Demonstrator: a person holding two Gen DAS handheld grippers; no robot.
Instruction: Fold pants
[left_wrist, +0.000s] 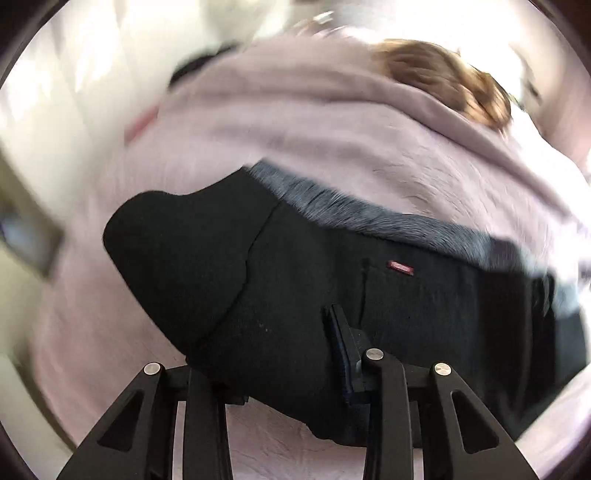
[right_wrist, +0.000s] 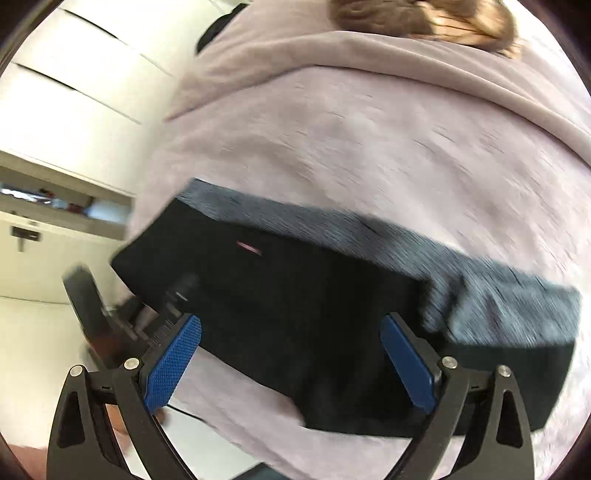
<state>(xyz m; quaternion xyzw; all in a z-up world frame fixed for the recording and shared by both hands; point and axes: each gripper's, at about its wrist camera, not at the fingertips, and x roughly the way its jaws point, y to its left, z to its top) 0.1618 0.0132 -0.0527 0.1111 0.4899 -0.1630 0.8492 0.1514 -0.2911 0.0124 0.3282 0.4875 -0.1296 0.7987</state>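
Note:
Black pants (left_wrist: 295, 288) with a grey fleece lining (left_wrist: 369, 214) and a small red tag (left_wrist: 400, 267) lie on a pale pink bedspread (left_wrist: 332, 140). In the left wrist view a fold of the pants covers the left finger, and only the right pad (left_wrist: 341, 347) shows; the gap between the jaws is hidden. My left gripper (left_wrist: 291, 354) sits right at the near edge of the pants. In the right wrist view the pants (right_wrist: 314, 314) lie ahead, and my right gripper (right_wrist: 291, 354) is open, its blue pads (right_wrist: 173, 362) spread wide above the near edge.
A brown furry thing (left_wrist: 450, 81) lies at the far side of the bedspread and also shows in the right wrist view (right_wrist: 424, 18). White cabinets (right_wrist: 74, 92) and a shelf (right_wrist: 55, 199) stand to the left. The other gripper's black body (right_wrist: 96, 314) shows at the pants' left edge.

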